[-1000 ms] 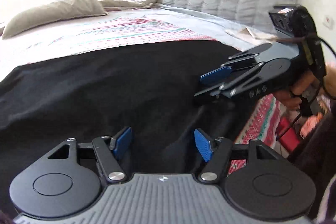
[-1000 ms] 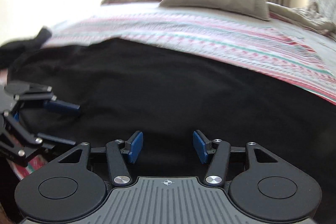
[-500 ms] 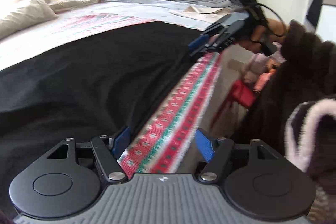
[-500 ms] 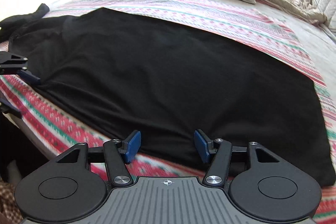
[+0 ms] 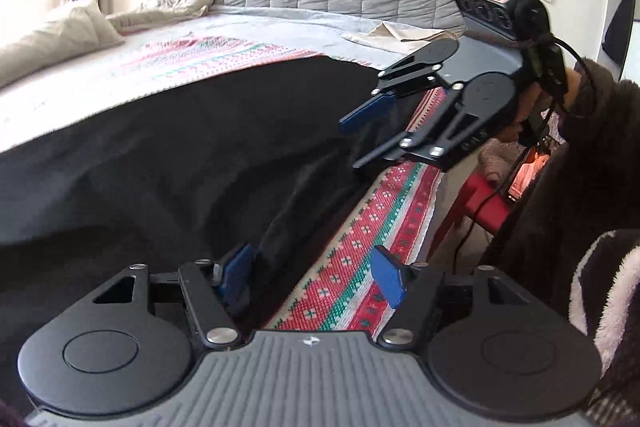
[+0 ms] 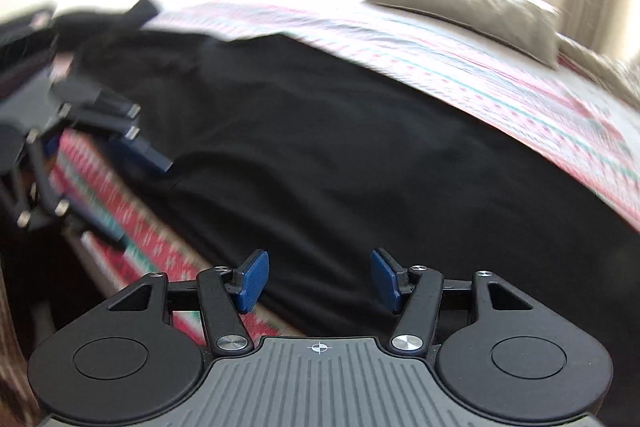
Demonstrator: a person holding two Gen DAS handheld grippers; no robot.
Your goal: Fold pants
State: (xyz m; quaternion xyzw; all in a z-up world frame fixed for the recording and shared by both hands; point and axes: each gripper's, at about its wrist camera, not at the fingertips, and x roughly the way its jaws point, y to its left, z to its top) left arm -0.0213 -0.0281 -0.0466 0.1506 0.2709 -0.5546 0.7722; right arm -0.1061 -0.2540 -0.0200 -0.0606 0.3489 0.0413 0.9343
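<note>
The black pants [image 5: 168,163] lie flat on the bed [image 5: 360,263]. The left tool [image 5: 312,277] is closing at their edge; the right tool [image 6: 318,279] is wide, empty. A thin pinch could slip off.

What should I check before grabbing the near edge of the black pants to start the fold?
1. Black pants spread on the bed: ok, though rumpled near the front edge.
2. Left claw at the pants' near edge: ok; jaws closing, hem by the left pad, nothing pinched.
3. Right claw open over the pants: ok, nothing held.
4. Claws clear of each other: ok, apart in both views.
5. Patterned blanket kept out of the grip: cannot tell; it lies between the left claw's pads.
</note>
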